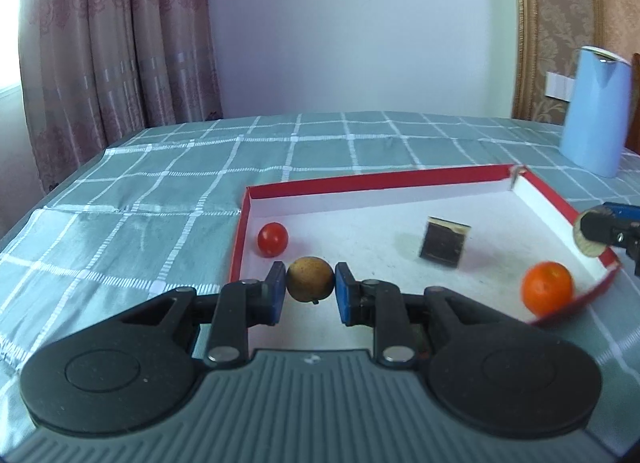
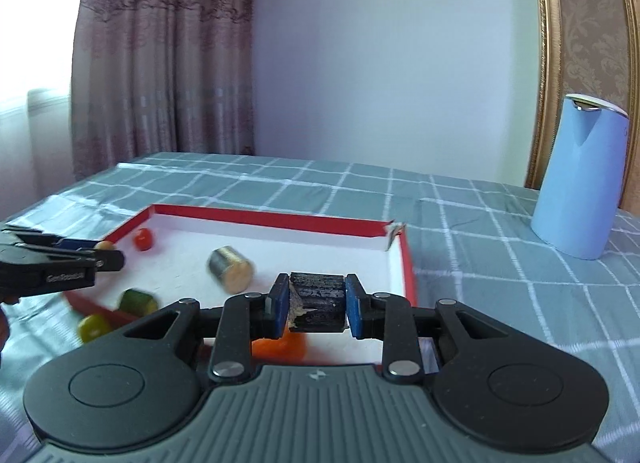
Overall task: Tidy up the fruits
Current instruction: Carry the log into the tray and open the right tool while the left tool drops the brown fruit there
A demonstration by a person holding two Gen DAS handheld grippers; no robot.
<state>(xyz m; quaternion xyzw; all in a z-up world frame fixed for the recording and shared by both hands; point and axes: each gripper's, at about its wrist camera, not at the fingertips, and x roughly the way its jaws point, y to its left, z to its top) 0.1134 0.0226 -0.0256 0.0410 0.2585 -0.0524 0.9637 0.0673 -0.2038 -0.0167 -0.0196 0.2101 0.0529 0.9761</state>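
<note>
My left gripper [image 1: 310, 291] is shut on a small brown round fruit [image 1: 310, 279], held over the front left of the red-rimmed white tray [image 1: 372, 181]. A red cherry tomato [image 1: 272, 239], a dark cut cylinder piece [image 1: 443, 245] and an orange fruit [image 1: 547, 287] lie in the tray. My right gripper [image 2: 317, 305] is shut on a dark cut cylinder piece [image 2: 318, 301] over the tray's [image 2: 280, 219] near right part. The orange fruit [image 2: 280, 345] shows below it. The right gripper also shows at the right edge of the left wrist view [image 1: 608, 229].
A light blue kettle [image 2: 576, 179] stands on the checked tablecloth [image 1: 160, 183] right of the tray. A green piece [image 2: 138, 301] and a yellow-green fruit [image 2: 94, 327] lie at the tray's near left edge. Curtain and wall stand behind.
</note>
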